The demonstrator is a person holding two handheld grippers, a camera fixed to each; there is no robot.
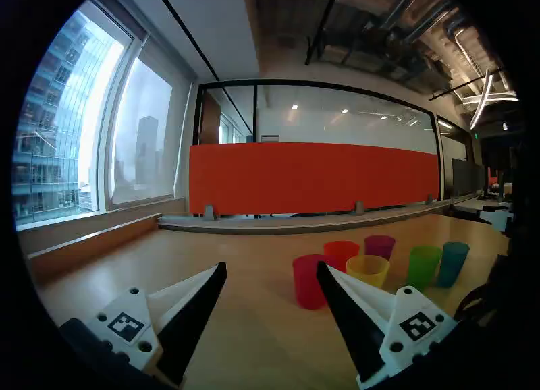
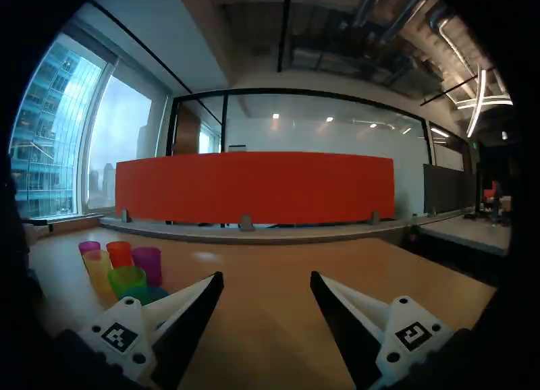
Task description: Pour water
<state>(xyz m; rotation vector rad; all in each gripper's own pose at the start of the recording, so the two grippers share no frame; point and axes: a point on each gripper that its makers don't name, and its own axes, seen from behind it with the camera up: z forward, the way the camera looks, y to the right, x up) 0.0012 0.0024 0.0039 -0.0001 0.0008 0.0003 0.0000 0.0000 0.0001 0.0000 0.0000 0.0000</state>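
Several coloured plastic cups stand in a cluster on the wooden table [image 1: 223, 255]. In the left gripper view a crimson cup [image 1: 308, 281] is nearest, just left of my right finger, with a yellow cup [image 1: 368, 269], a red cup [image 1: 341, 251], a magenta cup [image 1: 380, 245], a green cup [image 1: 424, 266] and a teal cup [image 1: 452, 262] beyond. My left gripper [image 1: 270, 267] is open and holds nothing. In the right gripper view the cups sit at the far left: the green cup [image 2: 126, 279], the magenta cup [image 2: 147, 264], the red cup [image 2: 119, 253]. My right gripper [image 2: 265, 276] is open, empty, right of them.
An orange divider panel [image 1: 314, 177] runs along the table's far edge, with glass walls behind it. Large windows [image 1: 74, 140] line the left side. Another desk [image 2: 472, 231] stands to the right. Bare tabletop [image 2: 283, 268] stretches ahead of the right gripper.
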